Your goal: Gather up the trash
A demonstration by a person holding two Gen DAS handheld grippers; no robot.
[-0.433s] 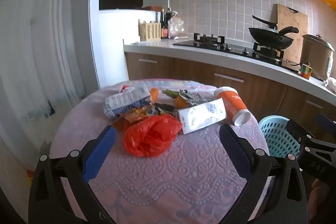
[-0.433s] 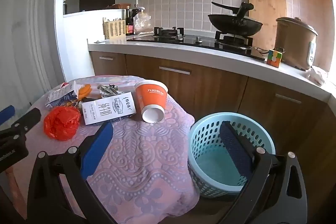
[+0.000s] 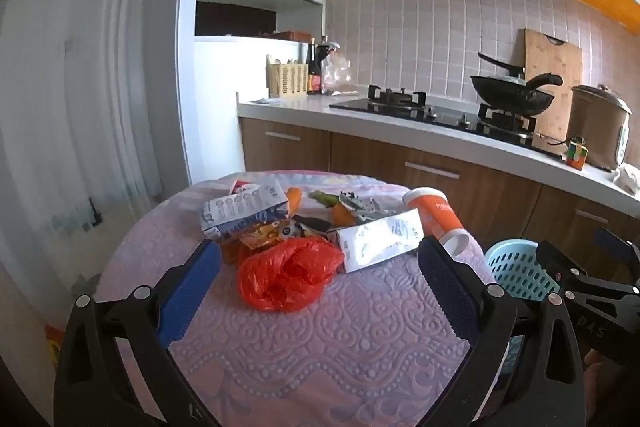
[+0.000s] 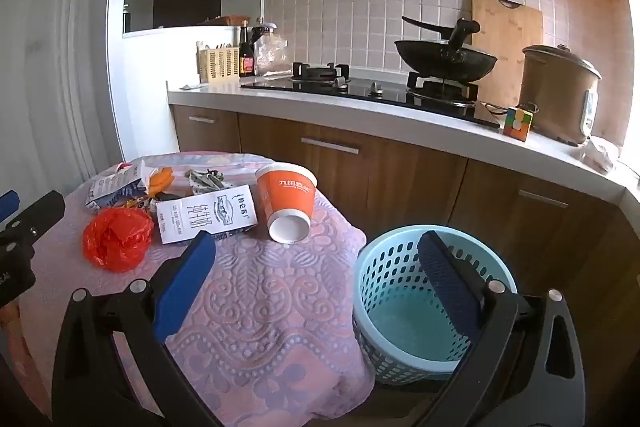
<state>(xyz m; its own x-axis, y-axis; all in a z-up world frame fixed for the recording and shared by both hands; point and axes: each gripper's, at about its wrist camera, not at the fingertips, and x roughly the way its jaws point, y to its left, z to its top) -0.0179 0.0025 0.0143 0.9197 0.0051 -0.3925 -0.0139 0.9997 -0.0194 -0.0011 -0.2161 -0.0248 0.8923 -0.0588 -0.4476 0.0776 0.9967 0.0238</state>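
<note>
My left gripper (image 3: 318, 265) is spread wide and empty, the red plastic bag (image 3: 289, 275) lying between and just beyond its fingertips on the table (image 3: 320, 347). It looks light, soft, slippery; I'd pinch its bunched middle. My right gripper (image 4: 316, 259) is spread too, holding nothing.

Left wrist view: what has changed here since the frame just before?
The left gripper has tilted upward and edged toward the red plastic bag, so the trash sits lower in view. Nothing gripped or released. Both grippers open; the right gripper view, cup and basket unchanged.
</note>
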